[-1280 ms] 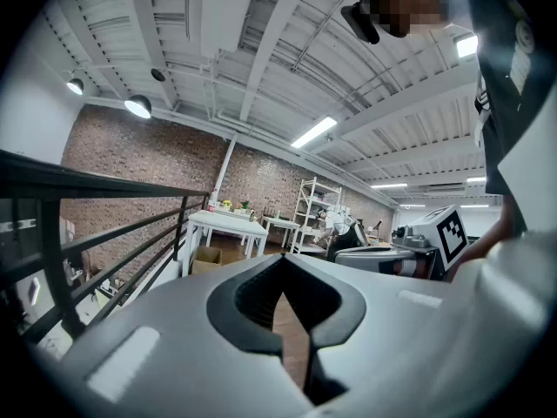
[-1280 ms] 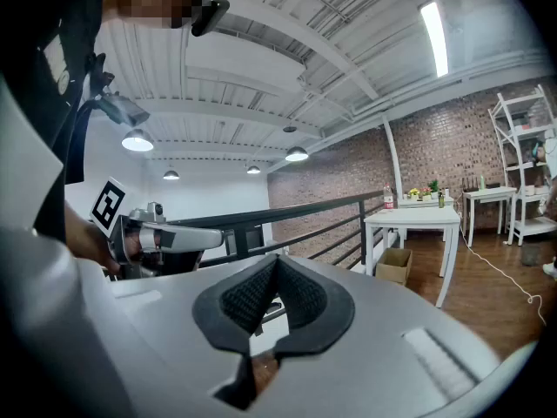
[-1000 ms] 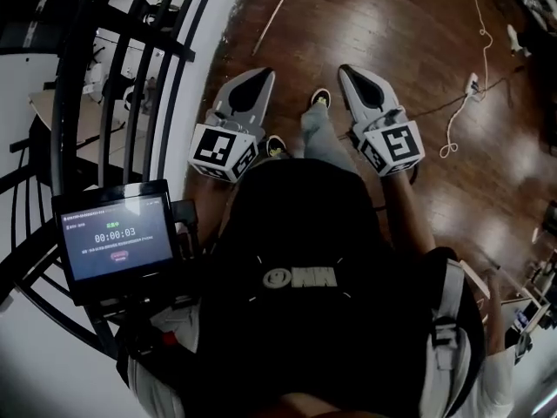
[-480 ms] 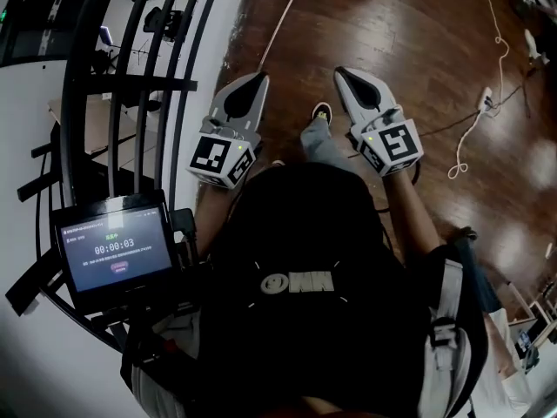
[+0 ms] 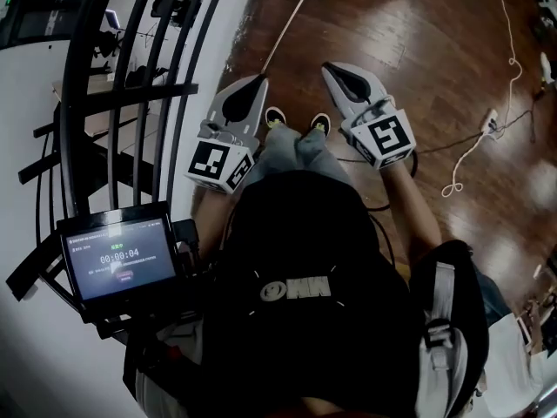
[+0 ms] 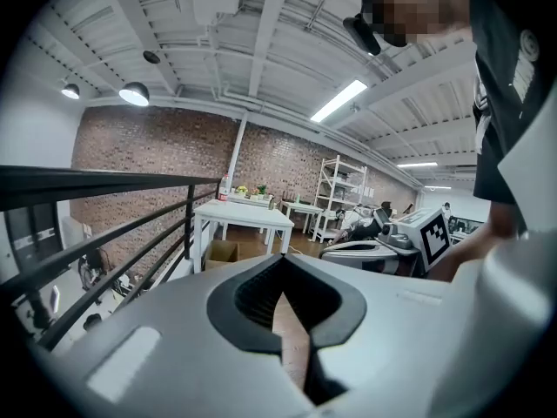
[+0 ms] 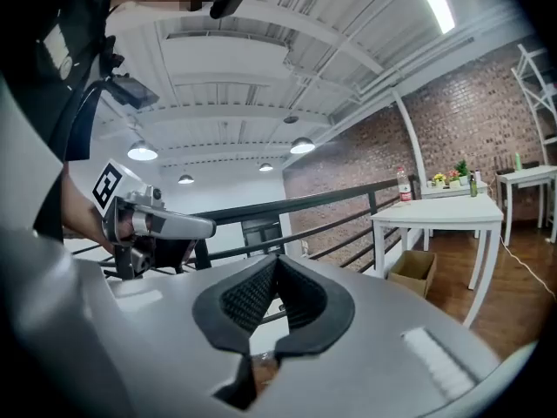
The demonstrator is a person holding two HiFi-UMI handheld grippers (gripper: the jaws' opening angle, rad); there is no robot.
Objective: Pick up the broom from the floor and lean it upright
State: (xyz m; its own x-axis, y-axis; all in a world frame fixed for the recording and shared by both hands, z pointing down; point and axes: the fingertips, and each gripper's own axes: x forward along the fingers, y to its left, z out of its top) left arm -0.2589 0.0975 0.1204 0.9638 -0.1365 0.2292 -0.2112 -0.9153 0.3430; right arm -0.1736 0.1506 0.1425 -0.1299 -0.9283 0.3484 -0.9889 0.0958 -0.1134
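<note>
Jaws together and empty, left gripper and right gripper point forward, slightly down, side by side.

Looks along the left gripper, jaws pressed together, nothing between. Shows a black railing at left, a white desk beyond, the right gripper alongside.

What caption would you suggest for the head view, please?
Left gripper and right gripper shut and empty beside a black railing; broom lies ahead on the wooden floor.
</note>
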